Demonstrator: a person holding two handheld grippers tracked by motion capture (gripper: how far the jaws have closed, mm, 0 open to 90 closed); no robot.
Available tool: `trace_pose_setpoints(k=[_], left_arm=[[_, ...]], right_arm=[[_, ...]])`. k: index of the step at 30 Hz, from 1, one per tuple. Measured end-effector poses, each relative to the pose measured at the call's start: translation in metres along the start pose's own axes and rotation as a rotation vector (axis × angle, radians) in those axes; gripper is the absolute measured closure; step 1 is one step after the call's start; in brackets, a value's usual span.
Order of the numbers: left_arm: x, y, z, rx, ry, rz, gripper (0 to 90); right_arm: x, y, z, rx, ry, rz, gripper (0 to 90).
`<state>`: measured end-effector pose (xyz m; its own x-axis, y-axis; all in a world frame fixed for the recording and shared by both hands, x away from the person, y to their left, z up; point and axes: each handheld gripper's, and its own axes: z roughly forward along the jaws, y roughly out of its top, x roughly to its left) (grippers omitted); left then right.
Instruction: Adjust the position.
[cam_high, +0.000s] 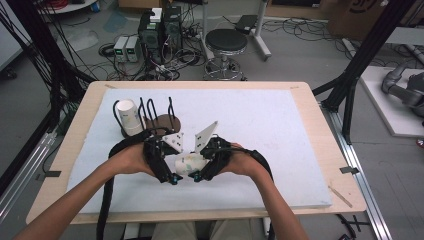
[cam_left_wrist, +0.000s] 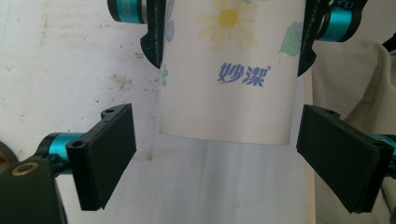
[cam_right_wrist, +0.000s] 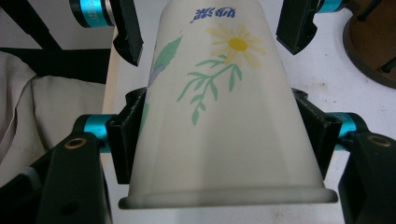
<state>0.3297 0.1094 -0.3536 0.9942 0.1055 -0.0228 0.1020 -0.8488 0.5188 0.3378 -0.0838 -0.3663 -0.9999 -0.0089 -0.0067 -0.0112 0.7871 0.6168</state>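
White daisy-print paper cup (cam_right_wrist: 224, 121) held above the white table mat (cam_high: 280, 130), pinched near its rim by right gripper (cam_right_wrist: 224, 133); left gripper (cam_left_wrist: 217, 154) spread around its base; light, thin-walled, crushable; grip gently, low on the wall.

White daisy-printed paper cup (cam_right_wrist: 224, 116) held sideways above the table.

Blue printed brand 妙潔, with a small ® mark, on the side of the paper cup (cam_left_wrist: 229, 93), just below a yellow daisy print, near the narrow end. Same blue characters on the cup in the right gripper view, at the top, upside down and partly cut off. No other legible text, number or sign.
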Motion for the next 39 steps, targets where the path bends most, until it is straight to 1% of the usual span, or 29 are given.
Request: trace_pose_setpoints(k=[1,3,9,11,12,17,20,21,23,25,26,35,39], left_arm=[[-0.0002,0.0003,0.0004,-0.004,-0.003,-0.004,12.2],[0.0001,0.0008,0.0012,-0.006,-0.002,0.004,12.5],[0.0002,0.0023,0.0035,-0.005,-0.010,0.009,14.8],[0.0002,0.0027,0.0037,-0.002,-0.012,0.016,16.8],[-0.0003,0.0028,0.0041,-0.007,-0.012,0.013,17.6],[-0.0009,0.0034,0.0049,-0.014,-0.024,0.025,21.9],[-0.0011,0.0035,0.0051,-0.013,-0.031,0.037,25.6],[-0.0015,0.0035,0.0055,-0.017,-0.031,0.033,26.1],[-0.0011,0.0037,0.0053,-0.014,-0.036,0.045,29.4],[-0.0016,0.0037,0.0052,-0.015,-0.022,0.048,32.6],[-0.0012,0.0035,0.0049,-0.013,-0.023,0.052,34.8],[-0.0016,0.0026,0.0033,-0.019,-0.018,0.053,36.2],[-0.0014,0.0022,0.0027,-0.020,-0.014,0.052,36.0]], right_arm=[[-0.0001,-0.0001,0.0001,0.001,0.000,-0.001,30.8],[0.0000,0.0000,0.0000,-0.001,0.001,0.003,30.7],[0.0001,0.0001,0.0000,0.000,0.002,0.001,30.8],[0.0007,0.0004,0.0003,-0.003,0.003,0.002,30.8],[0.0008,0.0005,0.0005,-0.003,0.003,0.000,30.8],[0.0007,0.0011,0.0019,0.001,0.004,-0.005,30.8],[0.0011,0.0016,0.0026,0.001,0.005,-0.006,30.8],[0.0012,0.0016,0.0028,0.001,0.006,-0.007,30.8],[0.0011,0.0018,0.0031,-0.002,0.005,-0.008,30.8],[0.0012,0.0020,0.0032,0.000,0.011,-0.008,30.8],[0.0015,0.0020,0.0031,0.003,0.012,-0.005,30.8],[0.0010,0.0023,0.0037,-0.002,0.008,-0.013,31.1],[0.0008,0.0022,0.0046,-0.004,0.005,-0.009,27.9]])
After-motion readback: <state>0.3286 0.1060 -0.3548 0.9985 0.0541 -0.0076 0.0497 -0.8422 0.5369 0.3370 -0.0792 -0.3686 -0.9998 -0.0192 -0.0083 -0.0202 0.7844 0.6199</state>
